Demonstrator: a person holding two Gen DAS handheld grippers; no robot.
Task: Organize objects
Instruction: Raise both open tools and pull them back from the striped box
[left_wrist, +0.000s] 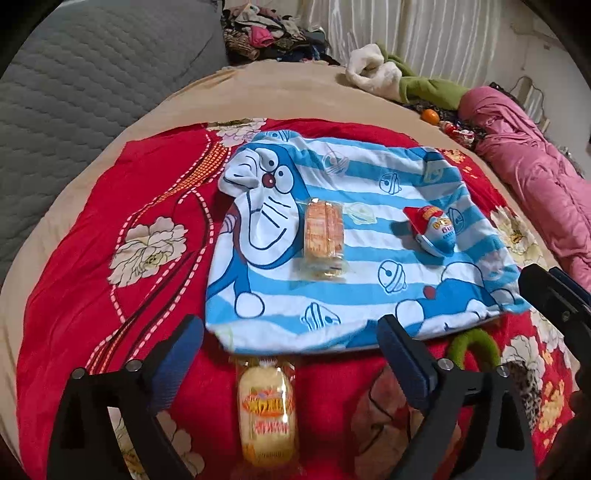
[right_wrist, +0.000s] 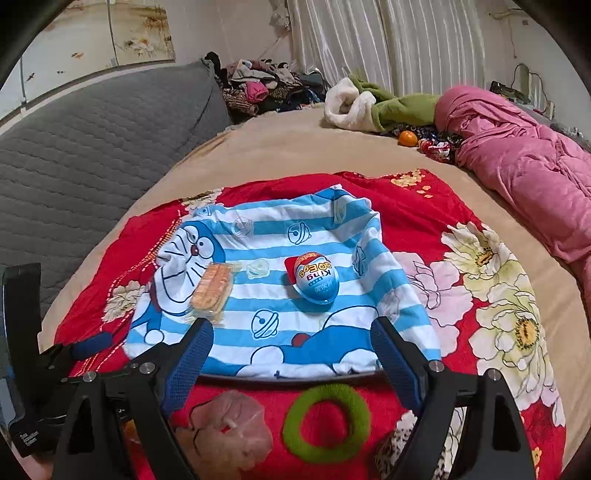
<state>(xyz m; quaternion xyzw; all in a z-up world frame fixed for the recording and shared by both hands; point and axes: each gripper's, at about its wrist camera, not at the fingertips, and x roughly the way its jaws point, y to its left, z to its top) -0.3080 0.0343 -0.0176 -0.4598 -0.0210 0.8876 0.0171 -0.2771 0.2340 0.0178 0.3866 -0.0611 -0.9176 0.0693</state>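
Note:
A blue-striped Doraemon cloth (left_wrist: 369, 236) (right_wrist: 280, 295) lies on a red floral sheet (left_wrist: 92, 258) (right_wrist: 424, 199). On it rest a cracker packet (left_wrist: 323, 236) (right_wrist: 212, 291) and a blue King Egg (left_wrist: 434, 229) (right_wrist: 314, 280). A yellow wrapped cake (left_wrist: 266, 413) lies on the sheet between the fingers of my left gripper (left_wrist: 291, 343), which is open and empty. A green ring (right_wrist: 327, 422) (left_wrist: 474, 345) and a pink scrunchie (right_wrist: 231, 432) lie between the fingers of my right gripper (right_wrist: 291, 350), also open and empty.
A grey quilted cushion (right_wrist: 92, 147) borders the bed at left. A pink duvet (right_wrist: 524, 173), a green and white garment (right_wrist: 369, 101), an orange (right_wrist: 407, 138) and a clothes pile (right_wrist: 266, 85) lie at the far side. A leopard-print item (right_wrist: 399, 454) sits by my right finger.

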